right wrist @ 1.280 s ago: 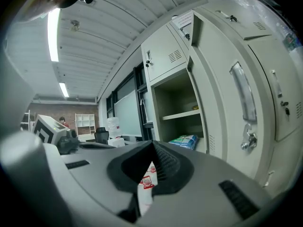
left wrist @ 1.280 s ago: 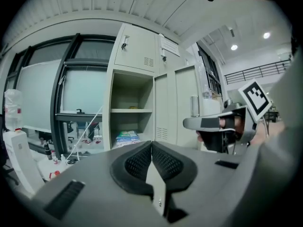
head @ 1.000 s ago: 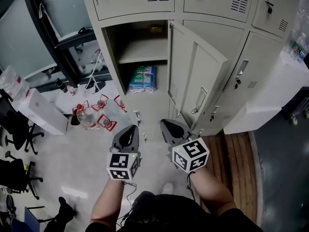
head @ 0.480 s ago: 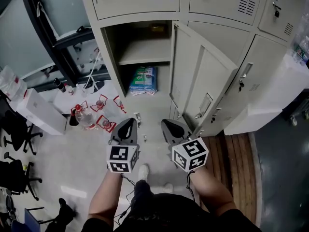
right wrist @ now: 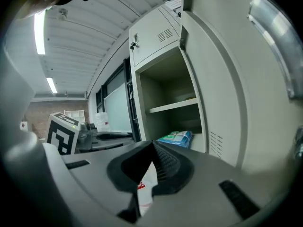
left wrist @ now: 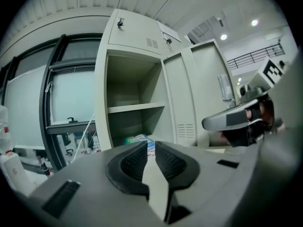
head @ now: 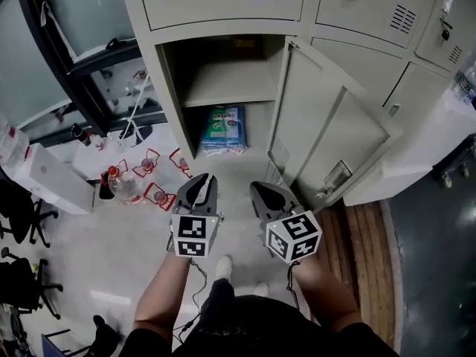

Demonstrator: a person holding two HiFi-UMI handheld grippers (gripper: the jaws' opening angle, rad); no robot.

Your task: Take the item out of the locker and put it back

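The item, a blue-green packet (head: 222,129), lies on the floor of the open locker compartment (head: 172,88), below its bare shelf (head: 232,82). It also shows in the left gripper view as the packet (left wrist: 137,139) and in the right gripper view as the packet (right wrist: 175,137). Both grippers point at the compartment from a short way in front. My left gripper (head: 199,190) (left wrist: 151,144) has just been opening: its jaws stand a sliver apart with nothing between them. The right gripper (head: 262,192) (right wrist: 152,144) has its tips together and holds nothing.
The locker door (head: 327,129) hangs open to the right, close beside the right gripper. Bottles and red items (head: 137,183) sit on the floor at the left, next to a white box (head: 44,175). A wooden platform (head: 364,233) lies at the right.
Both grippers have moved forward toward the open locker, and the person has stepped closer. The packet and the door stay where they were.
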